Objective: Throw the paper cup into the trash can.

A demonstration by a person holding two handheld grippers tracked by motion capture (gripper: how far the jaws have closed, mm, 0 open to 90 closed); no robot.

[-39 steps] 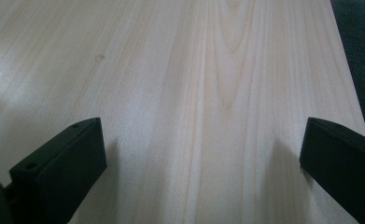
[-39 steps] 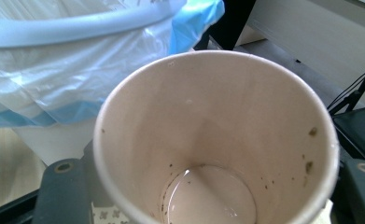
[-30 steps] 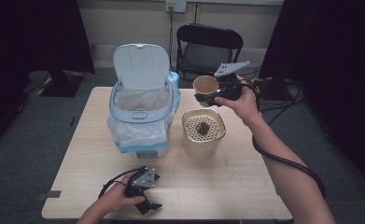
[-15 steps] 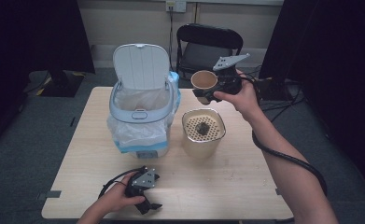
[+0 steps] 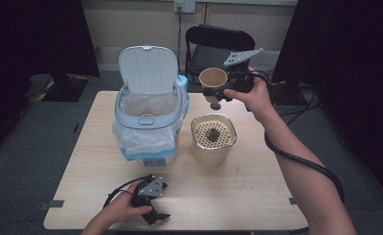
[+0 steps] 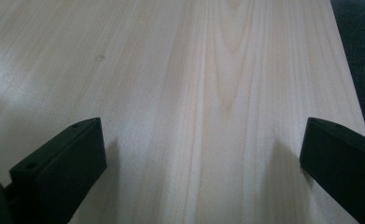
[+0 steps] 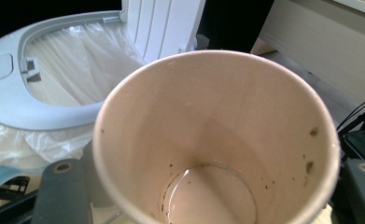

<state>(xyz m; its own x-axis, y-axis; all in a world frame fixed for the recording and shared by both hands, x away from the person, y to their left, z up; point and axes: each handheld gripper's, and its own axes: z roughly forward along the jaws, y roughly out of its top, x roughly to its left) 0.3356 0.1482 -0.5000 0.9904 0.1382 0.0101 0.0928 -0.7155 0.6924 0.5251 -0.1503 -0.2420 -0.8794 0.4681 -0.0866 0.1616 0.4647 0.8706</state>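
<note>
Above the strainer (image 5: 213,133), right tongs (image 5: 214,93) pinch a paper cup (image 5: 213,78); left tongs (image 5: 155,211) spread.

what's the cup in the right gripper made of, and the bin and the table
Cup: looks like paper, matte tan, with a rolled rim and dark flecks stuck on its inner wall. Bin: apparently moulded plastic, smooth pale blue-grey with a ribbed flip lid, lined with a thin crinkled translucent bag. Table: pale wood or wood-look laminate, with visible grain lines and a faint sheen.

Paper cup (image 7: 217,140) base cut off; strainer (image 5: 212,133) lump perhaps tea leaves.
</note>
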